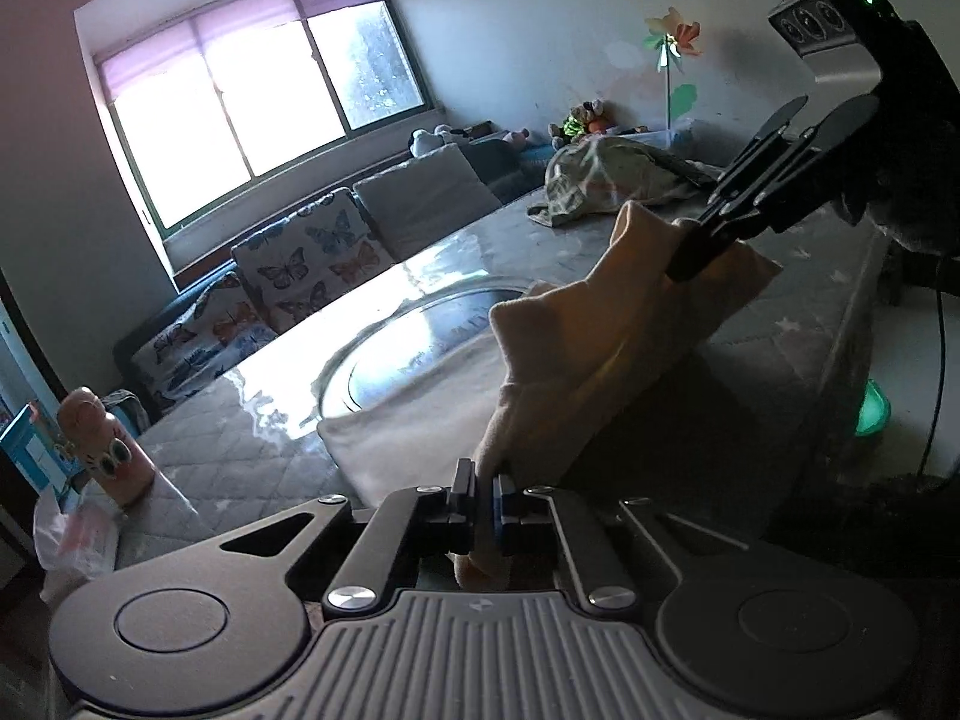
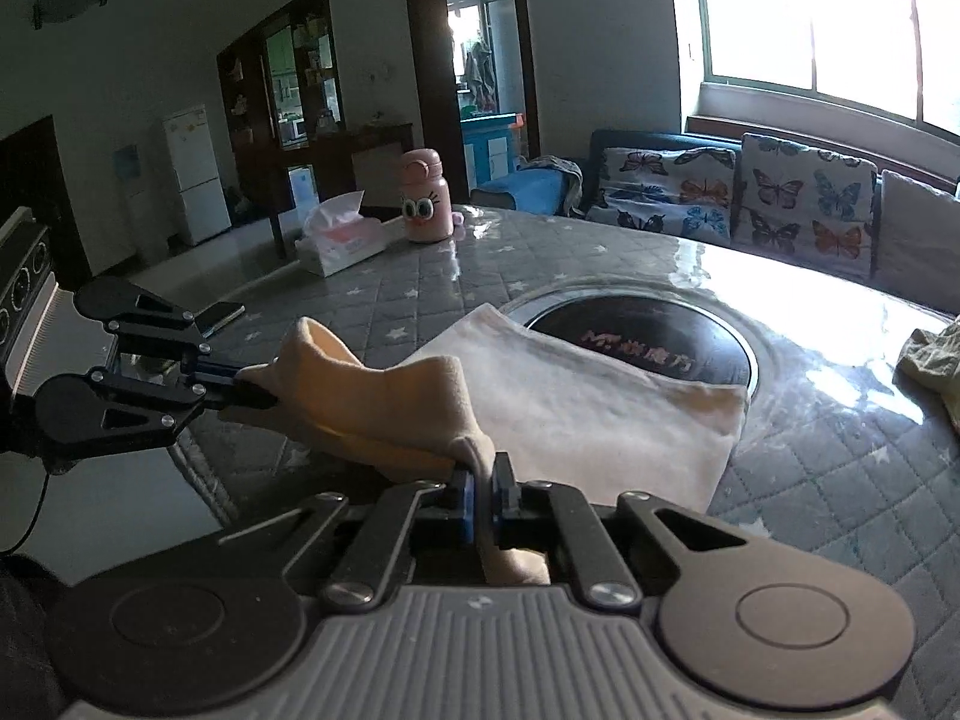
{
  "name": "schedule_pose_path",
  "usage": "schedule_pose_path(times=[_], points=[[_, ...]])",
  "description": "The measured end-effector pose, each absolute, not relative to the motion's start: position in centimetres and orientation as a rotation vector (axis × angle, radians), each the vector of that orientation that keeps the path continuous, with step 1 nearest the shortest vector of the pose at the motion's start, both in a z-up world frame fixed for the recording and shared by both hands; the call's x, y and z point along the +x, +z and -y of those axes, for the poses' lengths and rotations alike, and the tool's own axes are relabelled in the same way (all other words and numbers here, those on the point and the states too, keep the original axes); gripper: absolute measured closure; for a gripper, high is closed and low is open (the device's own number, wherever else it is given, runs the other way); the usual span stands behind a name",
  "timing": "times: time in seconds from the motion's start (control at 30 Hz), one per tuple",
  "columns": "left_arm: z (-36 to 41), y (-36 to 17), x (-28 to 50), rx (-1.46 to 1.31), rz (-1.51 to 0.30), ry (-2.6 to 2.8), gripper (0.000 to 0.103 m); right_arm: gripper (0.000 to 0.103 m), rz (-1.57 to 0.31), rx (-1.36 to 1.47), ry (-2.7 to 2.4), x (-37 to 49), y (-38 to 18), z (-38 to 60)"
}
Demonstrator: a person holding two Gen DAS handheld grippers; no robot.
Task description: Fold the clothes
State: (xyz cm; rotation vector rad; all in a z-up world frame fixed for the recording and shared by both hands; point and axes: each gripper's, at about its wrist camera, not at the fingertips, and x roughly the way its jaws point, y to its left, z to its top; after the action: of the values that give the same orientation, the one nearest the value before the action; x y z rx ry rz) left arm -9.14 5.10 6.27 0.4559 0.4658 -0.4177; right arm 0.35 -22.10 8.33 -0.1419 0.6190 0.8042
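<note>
A cream-coloured cloth [image 2: 588, 414] lies partly flat on the quilted grey table [image 2: 384, 300], over the edge of a round glass hob. Its near edge is lifted between both grippers. My left gripper [image 1: 485, 480] is shut on one corner of the cloth [image 1: 540, 372]. My right gripper [image 2: 479, 474] is shut on the other corner. The right gripper also shows in the left wrist view [image 1: 690, 252], and the left gripper shows in the right wrist view [image 2: 252, 387], each pinching the raised cloth edge.
A pink cartoon bottle [image 2: 425, 195], a tissue pack [image 2: 342, 237] and a phone [image 2: 219, 317] sit at the table's far side. A greenish crumpled garment [image 1: 600, 180] lies on the table. A sofa with butterfly cushions [image 2: 744, 198] stands under the window.
</note>
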Motion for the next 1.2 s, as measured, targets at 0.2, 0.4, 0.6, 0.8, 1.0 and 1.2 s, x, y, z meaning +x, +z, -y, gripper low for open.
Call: schedule_pose_path(times=[0.2,0.4,0.6,0.8,1.0,1.2], points=[[-5.3,7.0,-3.5,0.428,-0.464,-0.359,0.097,0.099,-0.628,-0.121,0.791,5.3,9.2,21.2],[-4.3,5.7,4.2,0.439,-0.496,-0.294,0.097,0.099,-0.683,-0.09,0.74,12.6,8.4,19.7],[-3.8,2.2,11.2,0.422,-0.594,-0.265,0.097,0.099,-0.767,-0.049,0.675,18.6,4.9,18.3],[-4.0,-0.5,13.6,0.399,-0.649,-0.241,0.093,0.094,-0.837,0.036,0.597,21.7,0.1,18.2],[-4.2,0.3,14.1,0.408,-0.617,-0.21,0.082,0.082,-0.796,0.067,0.525,21.8,-0.2,19.0],[-4.8,0.3,15.5,0.385,-0.633,-0.131,0.079,0.081,-0.733,0.032,0.487,20.2,1.4,19.1]])
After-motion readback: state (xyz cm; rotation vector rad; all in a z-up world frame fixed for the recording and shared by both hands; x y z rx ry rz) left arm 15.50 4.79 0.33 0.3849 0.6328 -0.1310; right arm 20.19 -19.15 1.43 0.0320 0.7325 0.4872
